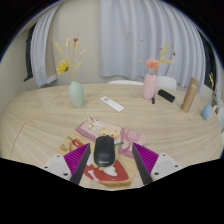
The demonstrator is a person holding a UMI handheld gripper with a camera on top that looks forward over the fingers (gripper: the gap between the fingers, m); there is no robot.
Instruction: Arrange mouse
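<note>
A black mouse (pixel 103 151) lies on a patterned pink, red and white mouse pad (pixel 112 133) on the round wooden table (pixel 40 125). My gripper (pixel 111 166) is open, low over the pad. The mouse stands between the fingers, closer to the left pad (pixel 80 159), with a wider gap to the right pad (pixel 144 159). Neither pad presses on it.
Beyond the pad lie a white remote (pixel 112 104), a green vase with yellow flowers (pixel 76 93), a pink vase with flowers (pixel 150 87), a white box (pixel 166 95), a dark upright object (pixel 188 97) and a blue cup (pixel 207 112). Curtains hang behind the table.
</note>
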